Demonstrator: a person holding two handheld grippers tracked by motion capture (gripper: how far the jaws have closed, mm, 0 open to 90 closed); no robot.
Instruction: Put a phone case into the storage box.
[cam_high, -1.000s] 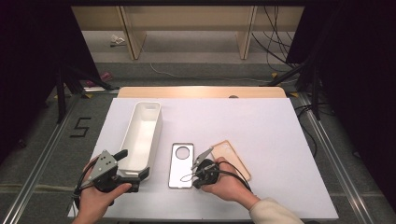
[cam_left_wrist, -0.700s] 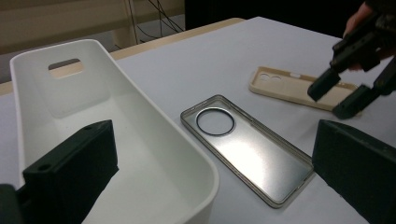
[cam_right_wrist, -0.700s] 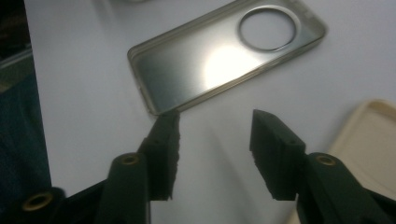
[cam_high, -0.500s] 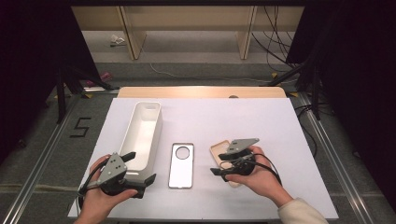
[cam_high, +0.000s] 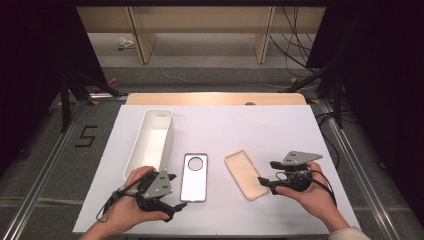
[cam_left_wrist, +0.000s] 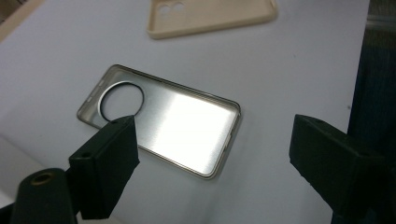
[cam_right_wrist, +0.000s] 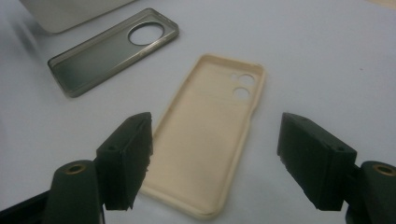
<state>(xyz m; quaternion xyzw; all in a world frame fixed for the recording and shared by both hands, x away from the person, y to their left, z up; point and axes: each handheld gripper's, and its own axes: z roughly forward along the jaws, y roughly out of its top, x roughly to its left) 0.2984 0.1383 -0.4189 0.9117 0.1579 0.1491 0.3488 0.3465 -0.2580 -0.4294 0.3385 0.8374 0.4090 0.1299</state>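
Note:
A clear grey phone case (cam_high: 194, 176) with a round camera hole lies flat on the white table (cam_high: 250, 130). A beige phone case (cam_high: 246, 174) lies to its right. My left gripper (cam_high: 176, 191) is at the clear case's near left corner. Its jaws have just been closing a little but stand apart, with the clear case (cam_left_wrist: 182, 123) on the table ahead of them. My right gripper (cam_high: 266, 173) is at the beige case's right edge. Its jaws have just been opening, and the beige case (cam_right_wrist: 210, 135) lies untouched on the table between and beyond them.
A long white bin (cam_high: 152, 142) stands left of the clear case, its near end by my left hand. A wooden board (cam_high: 215, 98) borders the table's far edge. The table's near edge runs just below both hands.
The right hand has moved right, from beside the clear case to the beige case's right side, and its jaws have opened. The left hand has moved right, toward the clear case's near corner.

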